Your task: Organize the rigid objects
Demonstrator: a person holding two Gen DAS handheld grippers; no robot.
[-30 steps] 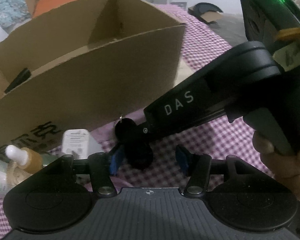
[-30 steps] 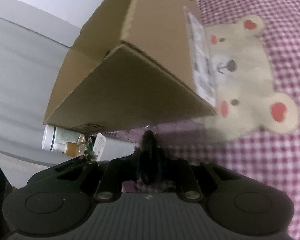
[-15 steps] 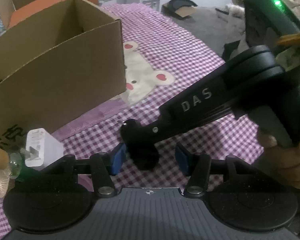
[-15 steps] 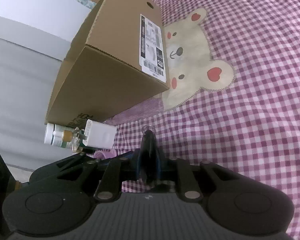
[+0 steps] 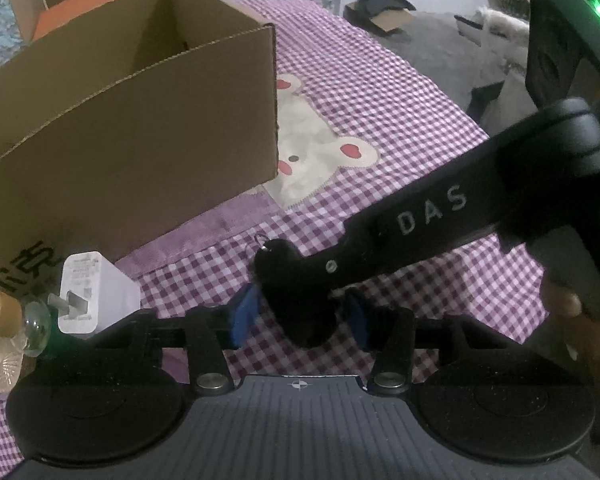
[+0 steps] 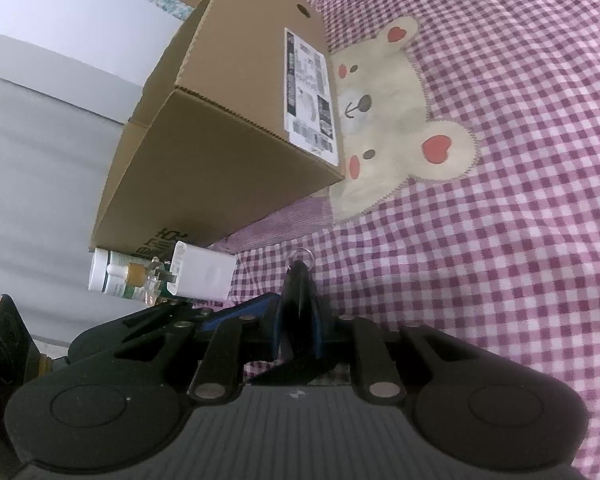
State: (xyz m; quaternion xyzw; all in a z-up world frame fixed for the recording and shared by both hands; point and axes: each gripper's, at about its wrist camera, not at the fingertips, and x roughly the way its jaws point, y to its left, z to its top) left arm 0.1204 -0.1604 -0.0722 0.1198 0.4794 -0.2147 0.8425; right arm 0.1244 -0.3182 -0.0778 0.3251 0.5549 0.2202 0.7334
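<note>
White letters "DAS" run along the black body of the right gripper (image 5: 324, 280), which reaches in from the right in the left wrist view; a green light glows on its upper housing. The cardboard box (image 5: 128, 140) carries dark printed characters low on its near wall, too cut off to read, and a white shipping label (image 6: 309, 96) with barcodes on its side wall, the print too small to make out. The right gripper's fingers are pressed together on a flat black object (image 6: 300, 304) with a small metal ring at its far tip, held edge-up just above the purple checked cloth (image 5: 380, 100). The left gripper (image 5: 300, 316) has its blue pads either side of that same black object and its jaws are closing, the left pad close against it, contact unclear. Just left, by the box's near wall, lie a white charger plug (image 5: 92, 292), a small amber dropper bottle (image 6: 130, 272) and a white bottle with green print (image 6: 108, 274). The box's top is open. A bear patch (image 6: 396, 128) lies beside the box, with bare cloth beyond it to the right.
</note>
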